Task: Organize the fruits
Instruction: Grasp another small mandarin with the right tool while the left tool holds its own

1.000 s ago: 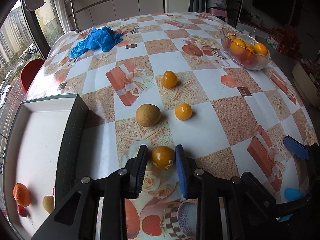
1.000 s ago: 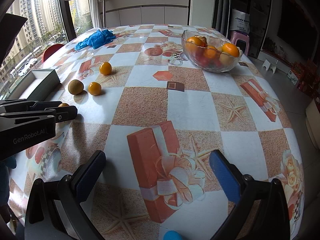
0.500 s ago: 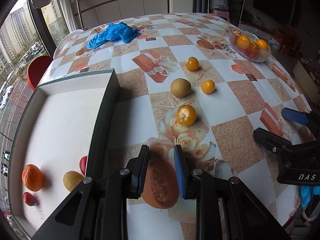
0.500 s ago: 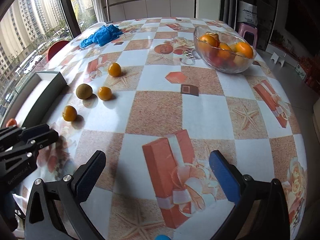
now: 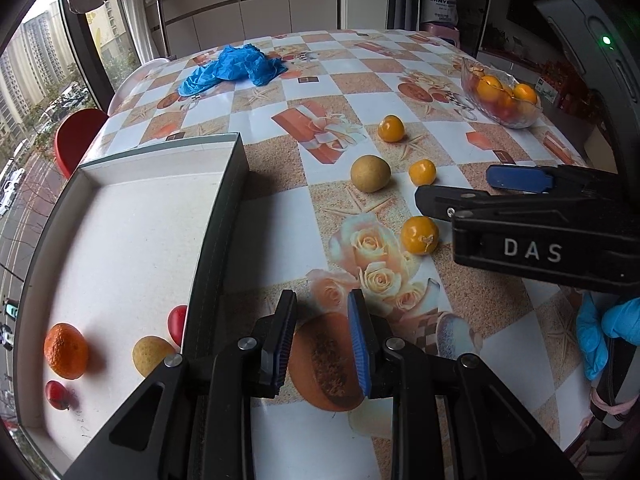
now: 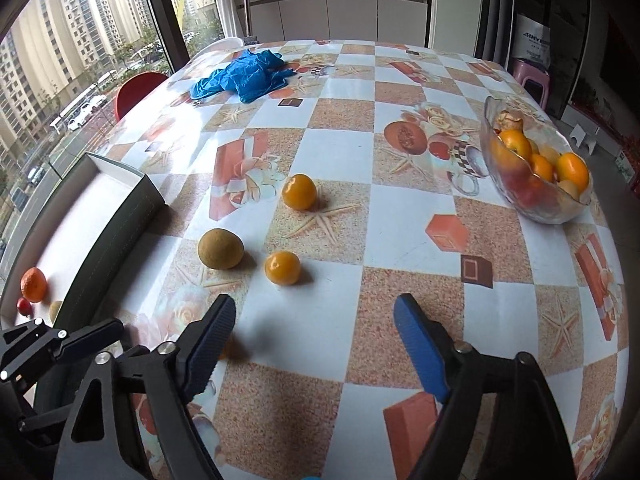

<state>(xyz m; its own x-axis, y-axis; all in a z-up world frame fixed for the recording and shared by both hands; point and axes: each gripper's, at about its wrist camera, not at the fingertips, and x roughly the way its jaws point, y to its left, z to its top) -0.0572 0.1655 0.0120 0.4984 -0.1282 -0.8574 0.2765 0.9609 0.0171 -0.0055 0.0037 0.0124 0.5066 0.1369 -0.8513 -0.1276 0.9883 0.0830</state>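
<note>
Right gripper [image 6: 316,344] spread wide, nearest orange [image 5: 419,235] probably tucked behind its left finger; centre it first, then squeeze. Left gripper [image 5: 322,332] narrow, holding nothing.

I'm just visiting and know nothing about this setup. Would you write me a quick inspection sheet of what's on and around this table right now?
Surface: table under a checked cloth printed with gifts, roses and starfish.
Job's things: three small oranges and a brown-green fruit loose on the cloth; white tray holding an orange, a yellowish fruit and two red ones; glass bowl of fruit.
Clutter: crumpled blue gloves.
Grippers: left gripper empty, jaws slightly apart; right gripper wide open near the closest orange.
Cables: nothing seen.
Surroundings: window onto towers, white cabinets, red chair, pink stool.
</note>
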